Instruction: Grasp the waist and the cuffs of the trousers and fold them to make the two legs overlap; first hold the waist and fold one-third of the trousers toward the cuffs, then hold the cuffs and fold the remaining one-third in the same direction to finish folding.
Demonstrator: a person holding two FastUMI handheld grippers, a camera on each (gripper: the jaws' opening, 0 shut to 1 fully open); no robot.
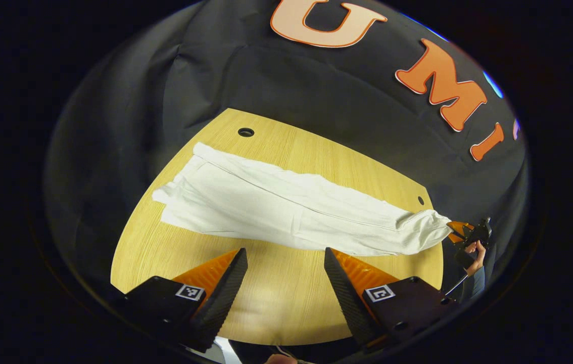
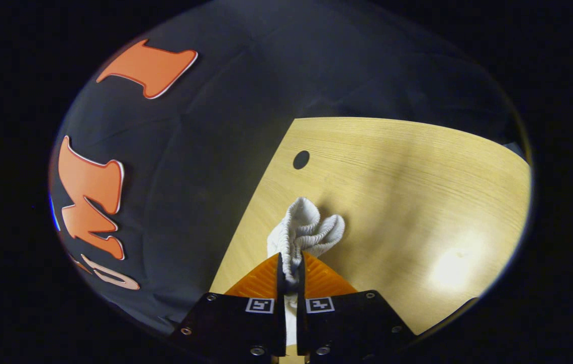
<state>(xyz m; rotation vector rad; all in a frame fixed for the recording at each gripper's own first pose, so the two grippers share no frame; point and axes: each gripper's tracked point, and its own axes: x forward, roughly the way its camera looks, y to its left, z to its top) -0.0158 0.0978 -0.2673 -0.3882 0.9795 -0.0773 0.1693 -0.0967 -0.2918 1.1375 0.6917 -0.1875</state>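
White trousers (image 1: 286, 207) lie stretched across the wooden table (image 1: 276, 308), legs overlapped, running from far left to right. My left gripper (image 1: 285, 251) hovers open just short of their near edge, with nothing between its fingers. Farther off, the right gripper (image 1: 461, 231) holds the right end of the trousers at the table's edge, a hand behind it. In the right gripper view, my right gripper (image 2: 291, 258) is shut on a bunched, ribbed end of the trousers (image 2: 306, 227), which puffs out past the fingertips. I cannot tell whether that end is waist or cuff.
The table (image 2: 418, 177) has round cable holes, one at the far left (image 1: 245, 132) and one near the held end (image 1: 420, 200), also seen beyond the bunched cloth as a hole (image 2: 301, 160). Black cloth wall surrounds the table closely on the far sides.
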